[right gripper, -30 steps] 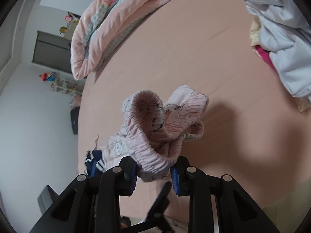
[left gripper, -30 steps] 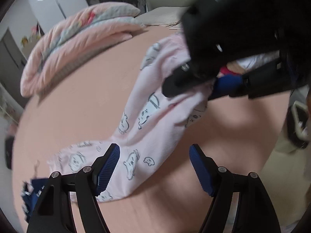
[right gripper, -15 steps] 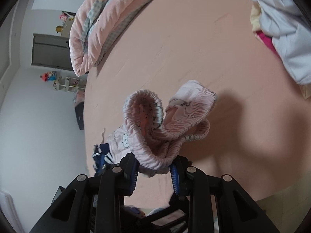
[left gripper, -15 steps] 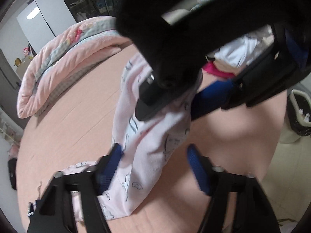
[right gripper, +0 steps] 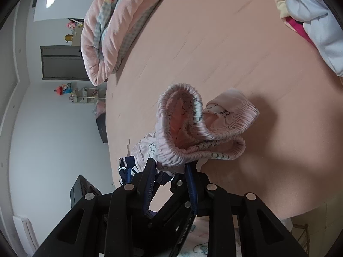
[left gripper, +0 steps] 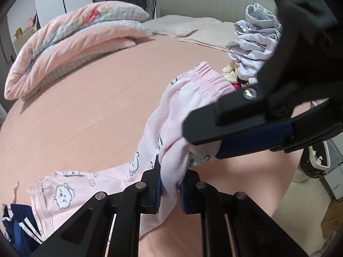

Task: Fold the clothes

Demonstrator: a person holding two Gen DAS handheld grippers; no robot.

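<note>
Pale pink trousers [left gripper: 171,115] with cartoon faces hang above a salmon bed sheet [left gripper: 85,107]. My left gripper [left gripper: 169,189] is shut on a fold of them below the waist. My right gripper [right gripper: 170,171] is shut on the elastic waistband [right gripper: 193,135], which loops open above its fingers. In the left wrist view the right gripper [left gripper: 216,137] reaches in from the right and pinches the cloth higher up. The trouser legs trail down to the sheet at lower left [left gripper: 62,190].
A navy garment with white stripes [left gripper: 19,227] lies at the bed's near left edge. A folded pink quilt [left gripper: 70,40] lies at the far left. A heap of white and light clothes [left gripper: 253,49] sits at the far right. A beige headboard [left gripper: 214,0] stands behind.
My left gripper, open a second ago beneath the hanging trousers, has moved up and shut on the cloth. My right gripper keeps its hold on the waistband and has lifted it slightly.
</note>
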